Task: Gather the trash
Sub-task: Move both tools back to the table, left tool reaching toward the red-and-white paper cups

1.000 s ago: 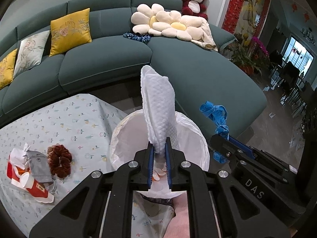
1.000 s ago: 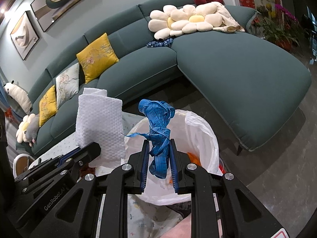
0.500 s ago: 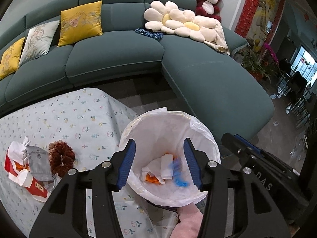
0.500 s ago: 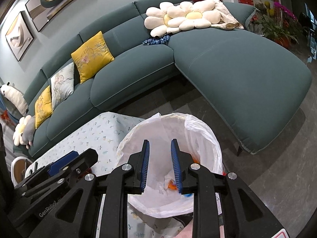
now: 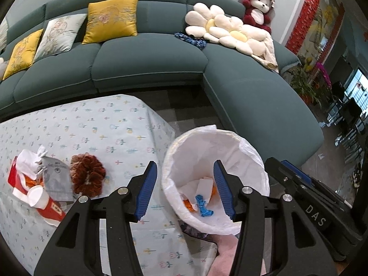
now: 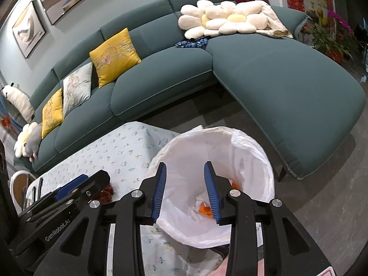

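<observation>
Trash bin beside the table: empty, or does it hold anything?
Not empty. The trash bin holds a blue scrap, white paper and orange bits.

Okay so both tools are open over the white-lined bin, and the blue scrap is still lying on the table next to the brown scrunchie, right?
Not quite. The blue scrap is inside the bin, as the left wrist view shows. Both the left tool and right tool are open.

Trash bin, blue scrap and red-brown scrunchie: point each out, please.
trash bin (image 5: 253, 154), left wrist view, white liner at rim.
blue scrap (image 5: 202, 205), left wrist view, its middle, inside the bin.
red-brown scrunchie (image 5: 87, 174), left wrist view, its ruffled middle.
</observation>
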Demonstrator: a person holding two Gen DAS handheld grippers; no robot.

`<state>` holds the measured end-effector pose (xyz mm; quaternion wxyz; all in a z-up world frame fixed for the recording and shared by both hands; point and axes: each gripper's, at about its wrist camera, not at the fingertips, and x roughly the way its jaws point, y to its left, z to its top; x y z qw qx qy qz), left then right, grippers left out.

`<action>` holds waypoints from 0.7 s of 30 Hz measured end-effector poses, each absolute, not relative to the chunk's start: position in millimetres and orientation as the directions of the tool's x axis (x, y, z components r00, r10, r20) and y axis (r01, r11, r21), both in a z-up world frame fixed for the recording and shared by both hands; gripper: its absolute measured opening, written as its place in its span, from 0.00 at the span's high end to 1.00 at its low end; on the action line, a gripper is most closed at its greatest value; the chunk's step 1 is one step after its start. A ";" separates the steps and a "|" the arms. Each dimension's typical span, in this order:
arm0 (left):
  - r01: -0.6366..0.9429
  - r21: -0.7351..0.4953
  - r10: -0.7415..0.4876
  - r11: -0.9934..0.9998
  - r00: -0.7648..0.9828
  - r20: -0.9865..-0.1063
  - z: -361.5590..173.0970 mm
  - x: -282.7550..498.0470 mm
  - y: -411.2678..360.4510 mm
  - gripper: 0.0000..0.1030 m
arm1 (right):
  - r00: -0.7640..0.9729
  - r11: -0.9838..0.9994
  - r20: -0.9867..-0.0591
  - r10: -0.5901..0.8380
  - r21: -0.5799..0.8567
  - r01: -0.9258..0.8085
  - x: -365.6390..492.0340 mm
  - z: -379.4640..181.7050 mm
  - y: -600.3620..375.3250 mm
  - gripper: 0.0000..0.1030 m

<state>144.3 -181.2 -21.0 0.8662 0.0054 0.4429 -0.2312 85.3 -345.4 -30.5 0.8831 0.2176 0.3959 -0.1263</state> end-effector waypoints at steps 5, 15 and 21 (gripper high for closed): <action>0.360 -0.216 -0.387 0.908 0.517 -0.764 -18.1 148.1 -152.4 0.52 | 0.659 0.895 -0.751 -0.037 0.269 0.357 93.1 -23.0 -318.6 0.61; 0.249 -0.242 -0.343 0.938 0.554 -0.759 -19.3 154.9 -82.2 0.45 | 0.649 0.930 -0.761 0.012 0.246 0.272 110.3 -20.3 -255.8 0.56; 0.151 -0.249 -0.290 0.957 0.572 -0.767 -25.2 160.3 -29.5 0.40 | 0.633 0.950 -0.772 0.051 0.233 0.207 119.1 -22.3 -210.2 0.55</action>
